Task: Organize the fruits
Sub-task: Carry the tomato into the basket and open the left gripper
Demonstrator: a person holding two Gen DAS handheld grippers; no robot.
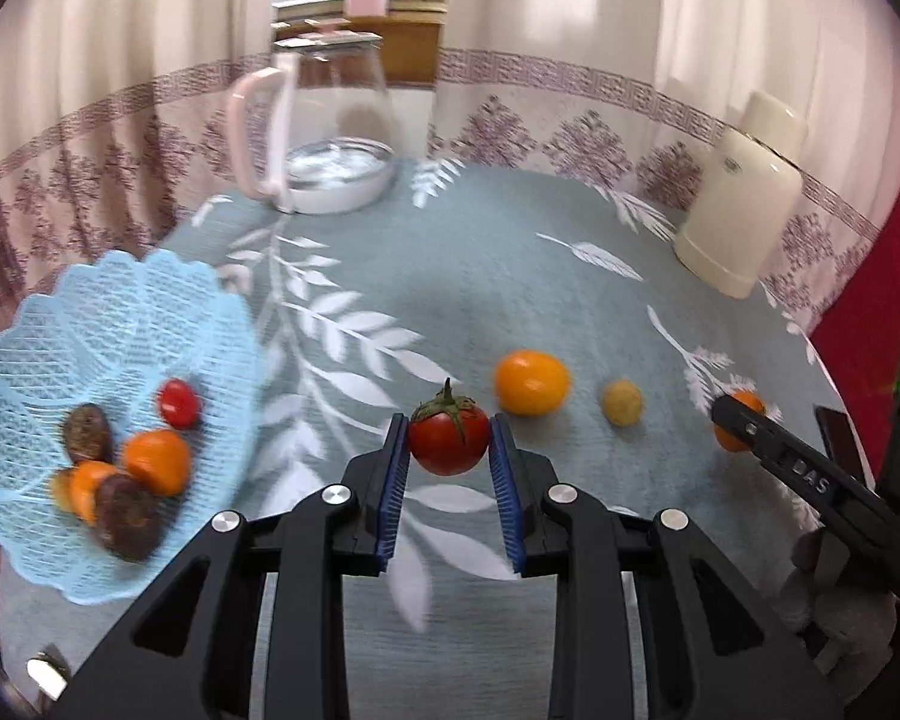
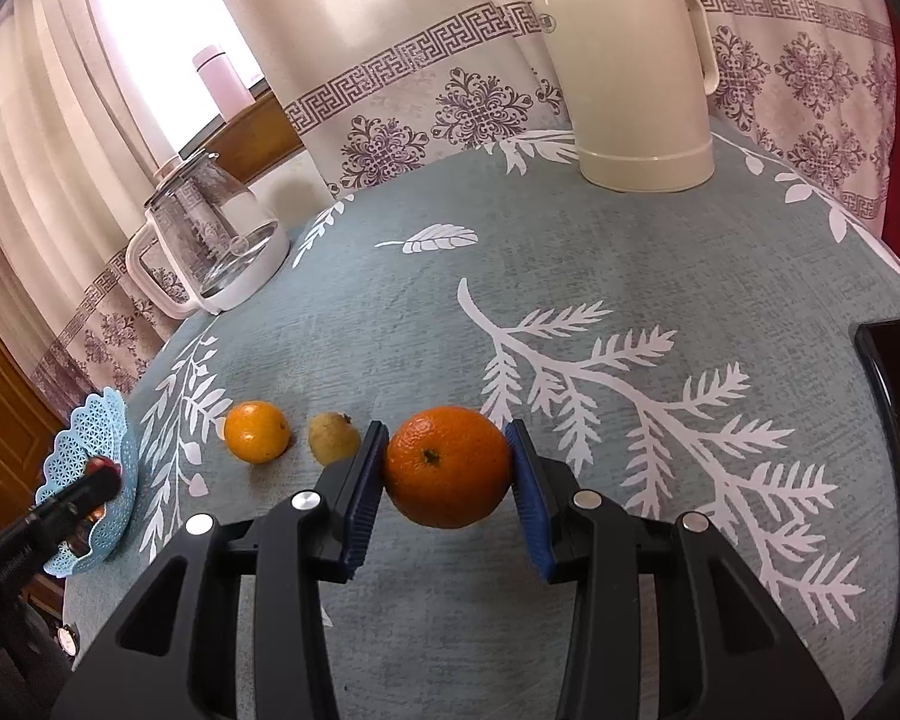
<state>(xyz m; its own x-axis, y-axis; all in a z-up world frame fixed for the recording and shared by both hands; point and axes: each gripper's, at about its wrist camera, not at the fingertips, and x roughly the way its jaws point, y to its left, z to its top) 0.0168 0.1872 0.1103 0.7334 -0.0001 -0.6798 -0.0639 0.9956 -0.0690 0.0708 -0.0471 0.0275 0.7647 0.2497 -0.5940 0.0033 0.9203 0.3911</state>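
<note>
Fruits: tomato (image 1: 448, 443) pinched between pads of left gripper (image 1: 448, 450), held clear of cloth (image 1: 480, 276), seemingly bound for basket (image 1: 90, 324) at left. Tomato red, glossy, green calyx up. Right gripper (image 2: 448, 468) closed on orange (image 2: 448, 467), dimpled skin, stem scar facing camera. On cloth between: small orange (image 2: 256, 431), yellowish fruit (image 2: 333, 435), well apart from basket. Basket already holds several pieces.

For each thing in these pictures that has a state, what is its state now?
Left gripper: shut on the tomato.
Right gripper: shut on the orange.
Blue mesh basket: upright, holds several fruits.
Yellow-orange citrus: loose on the tablecloth.
Small yellowish fruit: loose on the tablecloth.
Glass kettle: upright, lid on.
Cream thermos: upright, closed.
</note>
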